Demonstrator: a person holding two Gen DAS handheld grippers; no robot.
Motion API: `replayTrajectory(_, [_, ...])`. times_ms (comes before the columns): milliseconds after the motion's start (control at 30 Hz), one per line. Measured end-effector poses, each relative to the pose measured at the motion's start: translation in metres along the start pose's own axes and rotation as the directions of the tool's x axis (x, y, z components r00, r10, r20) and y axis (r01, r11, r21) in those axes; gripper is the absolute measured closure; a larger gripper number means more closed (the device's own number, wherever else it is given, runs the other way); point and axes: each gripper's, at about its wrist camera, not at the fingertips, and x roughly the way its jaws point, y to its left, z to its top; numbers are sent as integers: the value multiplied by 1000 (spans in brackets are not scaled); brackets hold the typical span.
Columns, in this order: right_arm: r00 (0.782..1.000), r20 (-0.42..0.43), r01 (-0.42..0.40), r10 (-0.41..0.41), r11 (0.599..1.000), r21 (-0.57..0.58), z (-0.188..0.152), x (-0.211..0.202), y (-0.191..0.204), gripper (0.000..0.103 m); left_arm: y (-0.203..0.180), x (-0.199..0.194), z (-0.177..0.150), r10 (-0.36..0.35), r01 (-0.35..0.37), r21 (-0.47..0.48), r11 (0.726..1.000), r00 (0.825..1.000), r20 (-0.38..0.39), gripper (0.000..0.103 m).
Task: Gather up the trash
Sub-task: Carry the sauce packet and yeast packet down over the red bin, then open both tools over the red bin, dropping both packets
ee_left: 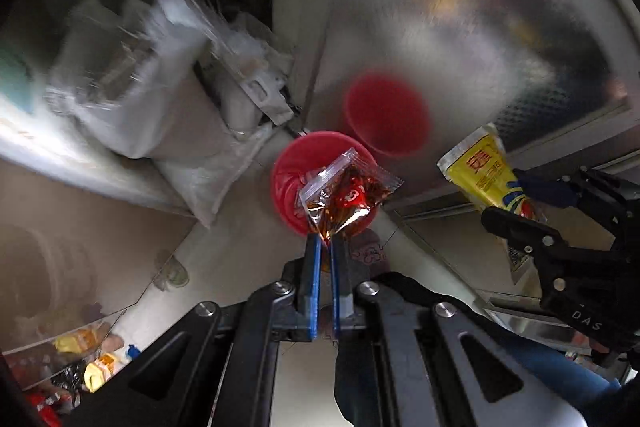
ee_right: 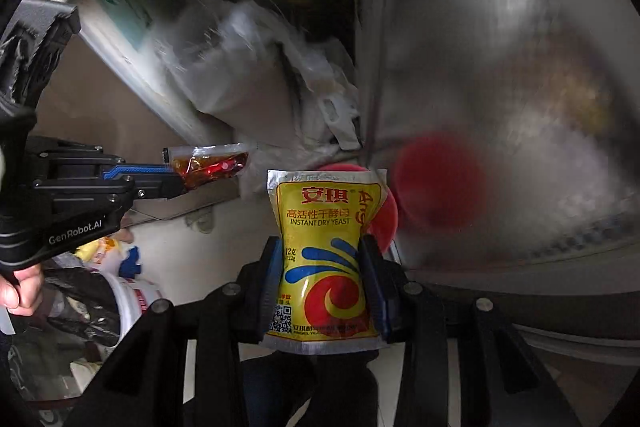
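Note:
My left gripper [ee_left: 326, 239] is shut on a clear sachet of red-brown sauce [ee_left: 346, 197] and holds it up over a red bin [ee_left: 292, 179] on the floor. The bin has some wrappers inside. My right gripper [ee_right: 320, 267] is shut on a yellow packet of instant dry yeast [ee_right: 320, 251], held upright in the air. In the left wrist view the yeast packet [ee_left: 480, 171] and right gripper [ee_left: 516, 203] are to the right of the bin. In the right wrist view the left gripper [ee_right: 176, 175] with the sauce sachet [ee_right: 212, 167] is at the left; the bin [ee_right: 386, 215] is mostly hidden behind the packet.
A frosted glass door [ee_left: 460, 47] behind the bin reflects it in red. White plastic bags [ee_left: 168, 99] are piled to the left of the bin. More wrappers [ee_left: 92, 359] lie at the lower left. A white bucket [ee_right: 128, 299] with a black bag stands at the lower left.

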Motion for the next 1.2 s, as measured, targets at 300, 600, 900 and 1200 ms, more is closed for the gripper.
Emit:
replayTrajectory(300, [999, 17, 38, -39, 997, 62, -5, 48, -22, 66, -8, 66, 19, -16, 18, 94, 995, 1000, -19, 99])
replayTrajectory(600, [998, 21, 51, -54, 992, 117, -9, 61, -36, 66, -12, 91, 35, -5, 11, 166, 986, 999, -36, 92])
replayTrajectory(900, [999, -3, 40, -40, 994, 98, 3, 51, -32, 66, -10, 60, 35, -9, 13, 116, 993, 999, -36, 55])
replayTrajectory(1200, [999, -28, -20, 20, 1000, -5, 21, 66, -8, 65, 29, 55, 21, 32, -32, -10, 999, 999, -38, 40])
